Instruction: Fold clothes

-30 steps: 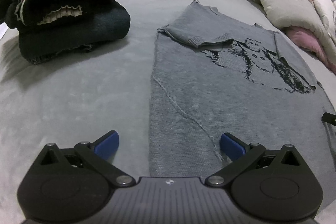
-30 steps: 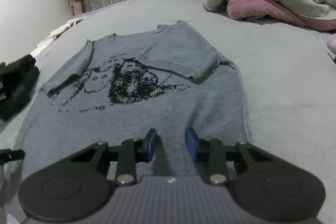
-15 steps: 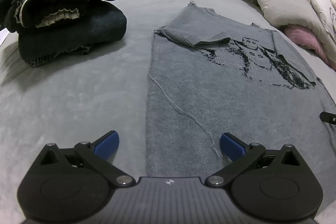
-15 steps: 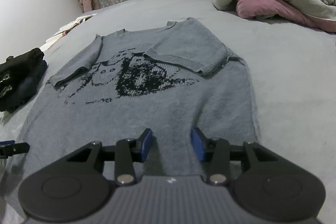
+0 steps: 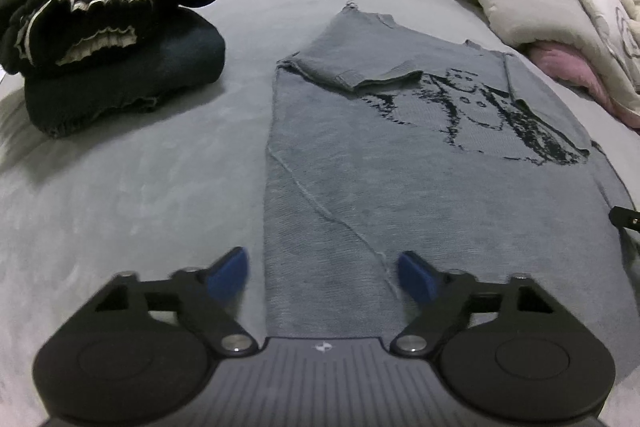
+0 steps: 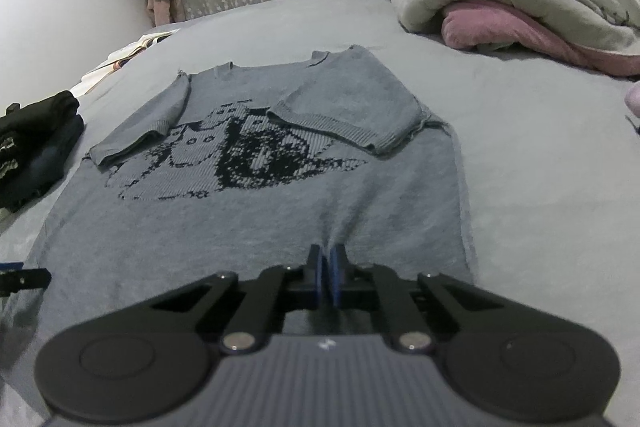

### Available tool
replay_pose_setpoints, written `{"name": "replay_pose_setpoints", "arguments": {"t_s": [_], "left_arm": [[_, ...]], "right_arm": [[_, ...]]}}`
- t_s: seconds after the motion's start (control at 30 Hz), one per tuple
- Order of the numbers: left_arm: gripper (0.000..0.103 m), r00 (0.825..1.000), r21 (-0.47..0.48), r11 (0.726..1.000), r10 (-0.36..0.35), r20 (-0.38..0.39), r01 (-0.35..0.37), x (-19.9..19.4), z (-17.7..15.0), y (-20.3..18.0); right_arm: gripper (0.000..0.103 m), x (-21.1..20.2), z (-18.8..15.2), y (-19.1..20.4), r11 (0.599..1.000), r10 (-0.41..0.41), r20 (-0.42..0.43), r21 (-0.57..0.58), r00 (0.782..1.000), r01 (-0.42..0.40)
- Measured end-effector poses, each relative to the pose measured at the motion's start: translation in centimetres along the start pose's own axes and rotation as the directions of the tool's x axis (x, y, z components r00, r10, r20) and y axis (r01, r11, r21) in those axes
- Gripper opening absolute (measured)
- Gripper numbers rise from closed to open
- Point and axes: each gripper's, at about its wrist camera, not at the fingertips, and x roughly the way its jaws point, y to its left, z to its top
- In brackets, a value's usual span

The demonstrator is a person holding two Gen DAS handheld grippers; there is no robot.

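So the grey sweater (image 6: 256, 211) is laid flat on the bed (image 6: 540, 163), filling the middle of both views, with both sleeves already tucked in across the cat print. What's left looks like the bottom-to-top fold, and both tongs are down at the hem, at the bottom edge of each frame.

The right gripper (image 6: 326, 269) is clenched, blue pads pressed together with a little pucker of knit running into them, so it's grasping the hem. Hard to say how much fabric it actually caught, since the pinch sits right at the lower middle of the frame behind the fingers.

The left gripper (image 5: 322, 275) is not there yet. Its jaws are closing with the left corner of the hem between them, but the pads aren't pressing on anything (one pad sits over bare bedsheet, the other over the sweater).

What I'd worry about:
- The left side grabs only the top layer, or misses the edge, and the hem comes up lopsided when both lift.
- That loose thread (image 5: 332, 215) trailing across the lower middle of the left view snags on a pad and pulls the knit.
- A thin pinch on the right slips out mid-lift, since soft knit stretches.
- A fast lift flicks the tucked sleeves back open.

The stack of folded dark clothes (image 5: 108, 39) at upper left sits well clear.
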Motion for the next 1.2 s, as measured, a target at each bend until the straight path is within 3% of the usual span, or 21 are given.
{"name": "replay_pose_setpoints", "arguments": {"t_s": [0.07,0.37,1.2], "left_arm": [[0.062,1.0,-0.008,1.0,-0.006,-0.006,0.006,-0.1,0.2,0.0],[0.055,1.0,-0.022,1.0,-0.011,-0.015,0.01,-0.2,0.4,0.0],[0.055,1.0,-0.055,0.998,0.007,-0.03,-0.008,-0.1,0.4,-0.7]], "right_arm": [[0.002,-0.1,0.0,0.1,1.0,-0.012,0.001,-0.016,1.0,0.012],[0.007,0.2,0.4,0.5,0.999,-0.029,-0.004,-0.018,1.0,0.029],[0.034,-0.3,1.7,1.3,0.999,-0.052,0.042,-0.005,0.998,0.052]]}}
